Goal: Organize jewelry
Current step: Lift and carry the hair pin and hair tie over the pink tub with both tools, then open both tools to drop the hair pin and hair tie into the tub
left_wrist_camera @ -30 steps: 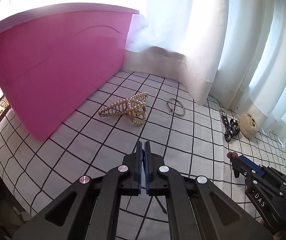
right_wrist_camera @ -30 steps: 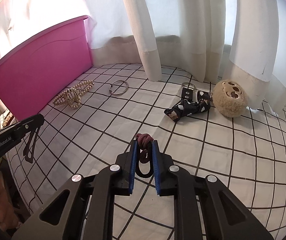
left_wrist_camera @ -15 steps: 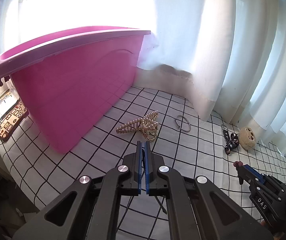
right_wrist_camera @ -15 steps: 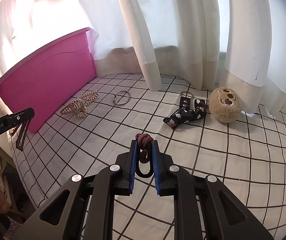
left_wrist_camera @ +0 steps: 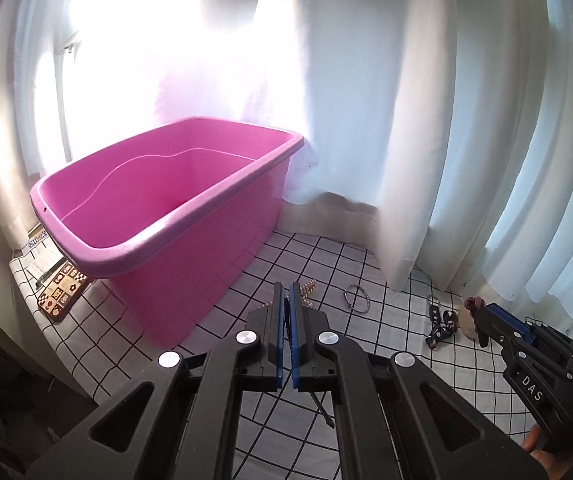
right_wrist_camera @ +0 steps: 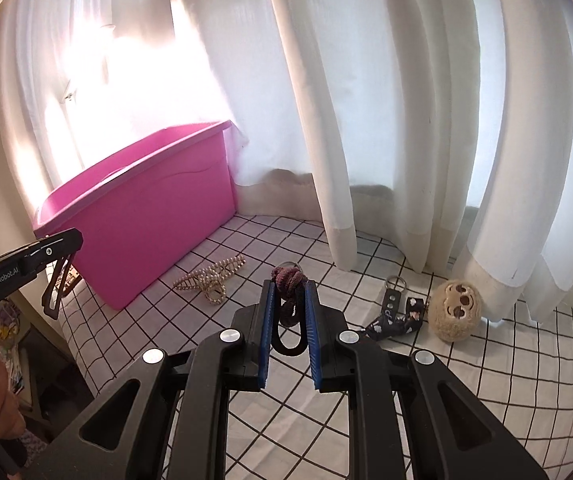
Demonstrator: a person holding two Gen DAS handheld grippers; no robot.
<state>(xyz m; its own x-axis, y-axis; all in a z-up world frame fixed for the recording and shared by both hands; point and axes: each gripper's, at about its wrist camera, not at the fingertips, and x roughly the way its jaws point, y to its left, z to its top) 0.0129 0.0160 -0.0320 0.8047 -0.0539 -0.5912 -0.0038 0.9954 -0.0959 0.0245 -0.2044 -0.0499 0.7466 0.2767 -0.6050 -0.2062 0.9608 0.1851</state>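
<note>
The hair tie (right_wrist_camera: 289, 280) sits clamped in the right gripper (right_wrist_camera: 289, 286), raised to clear the pink bin (left_wrist_camera: 174, 216) rim, while the left gripper (left_wrist_camera: 286, 292) pinches a thin dark clip (right_wrist_camera: 56, 280).

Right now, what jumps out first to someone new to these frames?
The big pink plastic tub dominates, standing at the left on the black-grid white cloth against backlit white curtains. Next comes the right tongs shut on a maroon hair tie in the foreground. Behind them lie a pearl hair claw beside the tub and a plush sloth keychain at the right.
</note>
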